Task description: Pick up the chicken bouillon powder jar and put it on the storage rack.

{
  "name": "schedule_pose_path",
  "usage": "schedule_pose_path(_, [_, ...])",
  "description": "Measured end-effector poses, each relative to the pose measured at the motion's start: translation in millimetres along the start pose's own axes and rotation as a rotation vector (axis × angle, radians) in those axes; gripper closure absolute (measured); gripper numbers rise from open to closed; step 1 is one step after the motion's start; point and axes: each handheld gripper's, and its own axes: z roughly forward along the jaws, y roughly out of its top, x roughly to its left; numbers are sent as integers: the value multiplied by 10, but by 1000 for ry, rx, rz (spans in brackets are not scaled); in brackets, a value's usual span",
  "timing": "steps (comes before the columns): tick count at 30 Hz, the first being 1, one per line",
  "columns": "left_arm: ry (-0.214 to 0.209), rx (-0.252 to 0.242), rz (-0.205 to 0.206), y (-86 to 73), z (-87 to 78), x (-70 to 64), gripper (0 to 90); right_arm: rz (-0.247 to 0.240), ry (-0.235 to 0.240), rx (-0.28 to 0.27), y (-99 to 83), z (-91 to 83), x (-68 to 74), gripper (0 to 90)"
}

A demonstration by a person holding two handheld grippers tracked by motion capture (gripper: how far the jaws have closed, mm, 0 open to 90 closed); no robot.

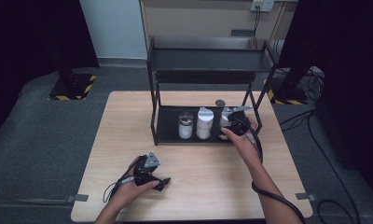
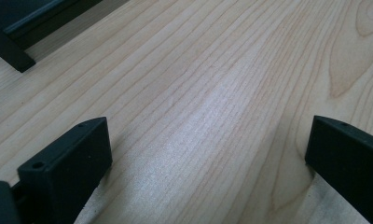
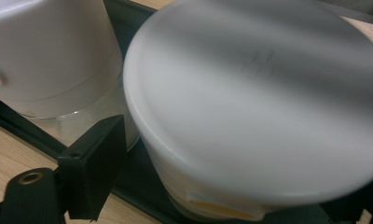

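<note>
Right tongs (image 3: 231, 186): jaws straddle the white-lidded jar (image 3: 264, 102) on the rack's lower shelf (image 1: 168, 126); grip state unclear.
Left tongs (image 2: 208, 158): spread, idle over the surface (image 2: 212, 70).
Advice: squeeze squarely below the lid, avoiding the neighbouring jar (image 3: 49, 51) to its left.

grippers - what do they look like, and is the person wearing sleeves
Both are black handheld units. The left gripper and right gripper each carry a grey three-cornered plate on top and trail a black cable. The jaws are flat black blocks with small round holes. Both forearms are bare, no sleeves.
</note>
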Motion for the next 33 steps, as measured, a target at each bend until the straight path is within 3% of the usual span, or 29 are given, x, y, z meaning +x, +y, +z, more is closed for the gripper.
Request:
schedule_pose_path(13, [0,0,1,1,0,0,0,23,0,-22,-40,-59,-25,49])
schedule_pose_path(33, [0,0,1,1,0,0,0,23,12,-47,-85,-132,-52,34])
